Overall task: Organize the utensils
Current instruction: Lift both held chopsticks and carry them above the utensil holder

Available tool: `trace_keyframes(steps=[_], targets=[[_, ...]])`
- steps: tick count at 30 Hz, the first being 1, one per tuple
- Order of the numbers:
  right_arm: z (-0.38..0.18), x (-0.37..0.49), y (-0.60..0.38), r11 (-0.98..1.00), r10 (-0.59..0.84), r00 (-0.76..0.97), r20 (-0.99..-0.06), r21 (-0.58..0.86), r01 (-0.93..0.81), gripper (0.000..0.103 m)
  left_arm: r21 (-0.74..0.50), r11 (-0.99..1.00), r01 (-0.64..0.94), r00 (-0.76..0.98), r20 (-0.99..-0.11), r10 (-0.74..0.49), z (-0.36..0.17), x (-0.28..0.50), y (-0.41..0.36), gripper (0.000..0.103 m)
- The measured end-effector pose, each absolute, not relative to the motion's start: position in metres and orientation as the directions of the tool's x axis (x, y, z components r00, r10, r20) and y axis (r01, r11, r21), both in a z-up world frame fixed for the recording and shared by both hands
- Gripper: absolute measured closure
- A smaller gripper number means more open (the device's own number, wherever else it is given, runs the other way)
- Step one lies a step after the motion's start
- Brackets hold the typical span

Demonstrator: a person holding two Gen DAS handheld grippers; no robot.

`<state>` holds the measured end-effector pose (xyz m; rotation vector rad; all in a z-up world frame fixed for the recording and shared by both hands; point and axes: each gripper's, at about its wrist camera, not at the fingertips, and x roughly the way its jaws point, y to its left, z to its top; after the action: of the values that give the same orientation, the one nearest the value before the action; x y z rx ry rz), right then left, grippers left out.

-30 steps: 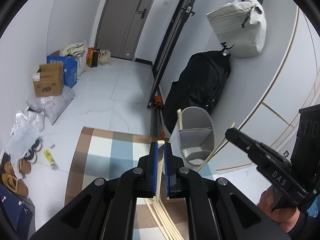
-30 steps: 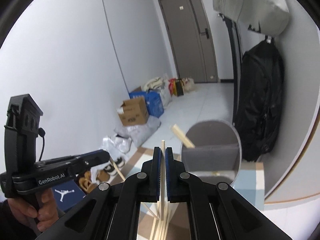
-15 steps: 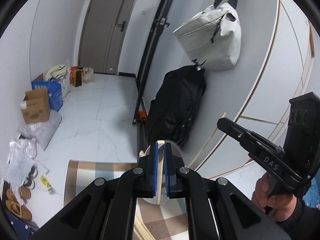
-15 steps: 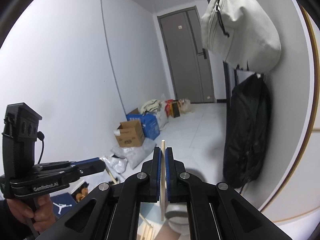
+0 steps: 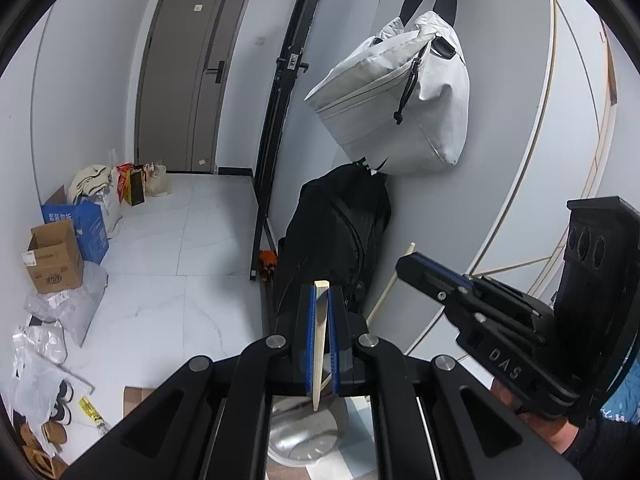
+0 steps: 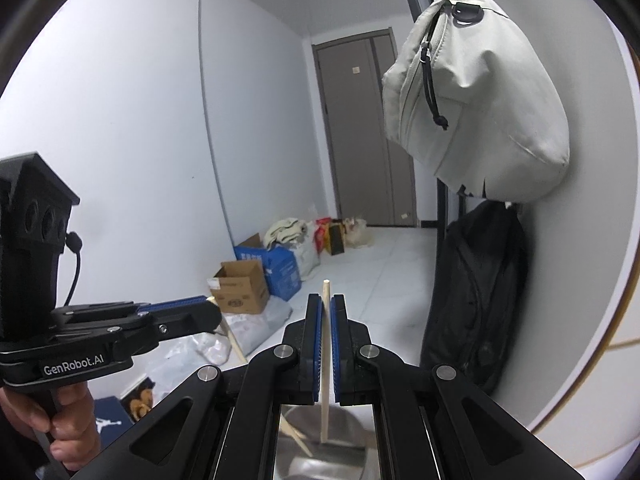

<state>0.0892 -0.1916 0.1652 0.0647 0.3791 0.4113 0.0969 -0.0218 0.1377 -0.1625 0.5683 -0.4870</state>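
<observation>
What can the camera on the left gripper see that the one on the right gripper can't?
Only the left wrist view shows the orange object on the floor by the black rail. Only the right wrist view shows the navy box with a white logo. Both show the white bag, the black bag, the cardboard box and a chopstick in closed fingers.

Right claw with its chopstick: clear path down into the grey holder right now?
Probably yes. The right claw is shut on a chopstick hanging over the grey holder; nothing visible blocks the drop.
</observation>
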Motion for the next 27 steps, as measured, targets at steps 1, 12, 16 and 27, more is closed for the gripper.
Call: trace_keyframes(steps=[1,12,16,27], targets=[[0.165,0.093,-0.192,0.916,0.401,0.847,-0.348,0.136,-0.378,0.100,-0.275,0.875,0.398,0.733,-0.479,-0.483,0.137,0.100,-0.023,0.101],[0.144,0.124,-0.201,0.922,0.385,0.831,-0.402,0.127,-0.366,0.100,-0.233,0.884,0.405,0.728,-0.503,-0.466,0.119,0.122,-0.037,0.101],[0.134,0.132,-0.202,0.920,0.389,0.821,-0.419,0.129,-0.370,0.100,-0.235,0.884,0.405,0.712,-0.526,-0.466,0.108,0.129,-0.040,0.101],[0.107,0.139,-0.191,0.908,0.404,0.786,-0.467,0.100,-0.407,0.100,-0.250,0.874,0.417,0.681,-0.550,-0.483,0.089,0.136,-0.038,0.101]])
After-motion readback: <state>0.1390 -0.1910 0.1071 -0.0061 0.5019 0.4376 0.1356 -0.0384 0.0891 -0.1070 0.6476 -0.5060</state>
